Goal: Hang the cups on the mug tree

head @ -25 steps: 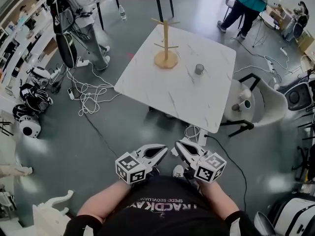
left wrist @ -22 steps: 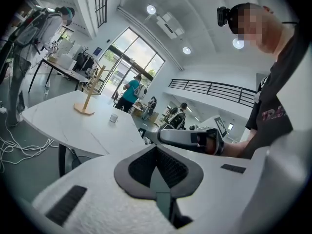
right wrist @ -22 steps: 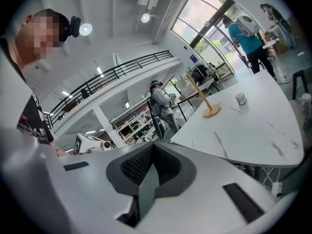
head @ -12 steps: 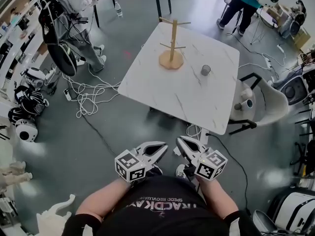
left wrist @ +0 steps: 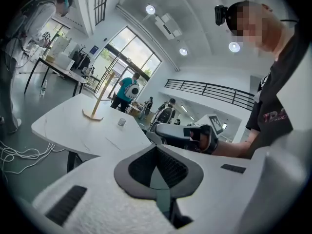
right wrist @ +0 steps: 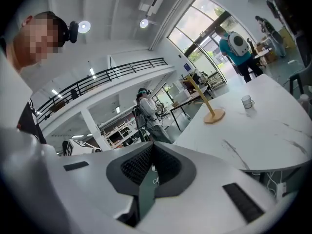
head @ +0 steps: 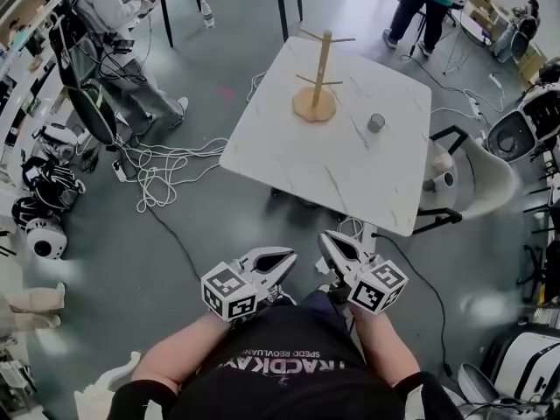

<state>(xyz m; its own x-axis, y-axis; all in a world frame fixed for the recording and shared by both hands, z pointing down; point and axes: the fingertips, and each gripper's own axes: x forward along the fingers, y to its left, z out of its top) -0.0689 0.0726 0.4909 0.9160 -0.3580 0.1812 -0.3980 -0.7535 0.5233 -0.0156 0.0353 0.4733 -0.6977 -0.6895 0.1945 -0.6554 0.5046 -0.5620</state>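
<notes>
One white marbled worktop (head: pixel 350 160), well ahead of both hand-held grippers. On it, one wooden mug tree (head: pixel 317 86), upright near the far edge. Near its base but apart, one small grey cup (head: pixel 376 123), upright on the worktop, contents too small to tell. Low by the body, two grippers: left hand-held gripper (head: pixel 287 257) with jaws pressed together on nothing; right hand-held gripper (head: pixel 325 240) likewise closed, empty.
</notes>
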